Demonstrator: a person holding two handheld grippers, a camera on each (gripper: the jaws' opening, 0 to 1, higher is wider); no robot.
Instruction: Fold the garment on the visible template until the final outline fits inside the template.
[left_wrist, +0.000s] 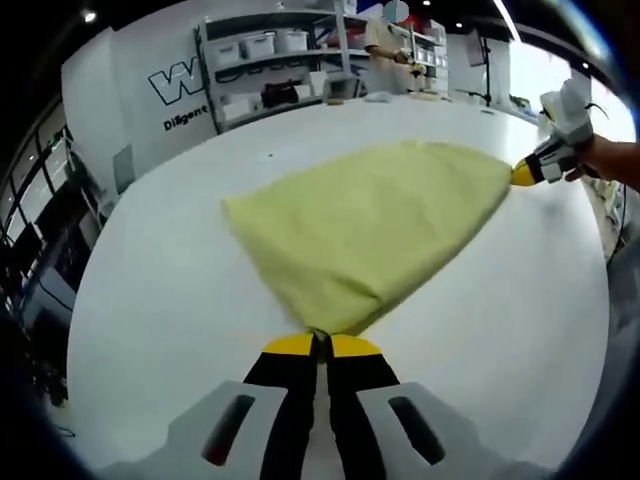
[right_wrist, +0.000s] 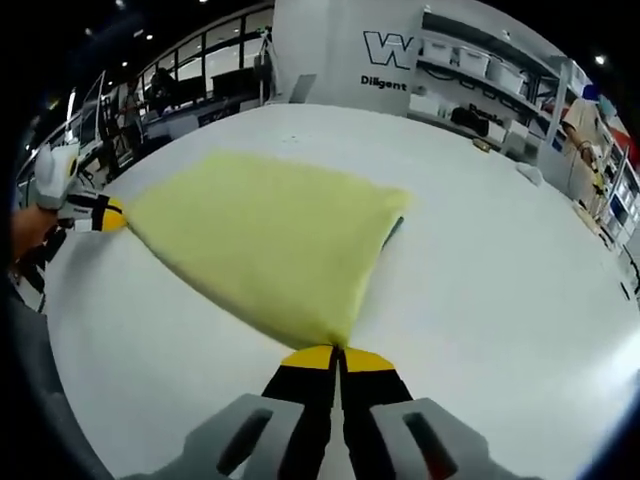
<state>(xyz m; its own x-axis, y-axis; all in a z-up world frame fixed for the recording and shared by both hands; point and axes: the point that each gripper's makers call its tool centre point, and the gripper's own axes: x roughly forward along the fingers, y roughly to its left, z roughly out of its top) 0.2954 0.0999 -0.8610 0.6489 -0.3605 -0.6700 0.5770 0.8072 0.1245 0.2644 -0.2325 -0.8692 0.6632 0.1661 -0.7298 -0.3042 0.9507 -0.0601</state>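
A pale yellow garment (left_wrist: 370, 225) is stretched above the white table (left_wrist: 160, 300), held at two corners. In the left gripper view my left gripper (left_wrist: 320, 338) is shut on the near corner, its yellow-tipped jaws pressed together. My right gripper (left_wrist: 522, 174) comes in from the right, shut on the far corner, with a person's hand behind it. In the right gripper view the same garment (right_wrist: 265, 240) spreads out from my right gripper (right_wrist: 338, 350), and my left gripper (right_wrist: 110, 215) pinches the opposite corner at the left. No template outline is discernible on the table.
Shelving with white bins (left_wrist: 265, 50) stands behind the table by a wall with lettering (left_wrist: 185, 90). A person (left_wrist: 385, 45) stands at the back. Small objects (right_wrist: 530, 172) lie at the table's far edge. Desks and windows (right_wrist: 190, 90) line the room's far side.
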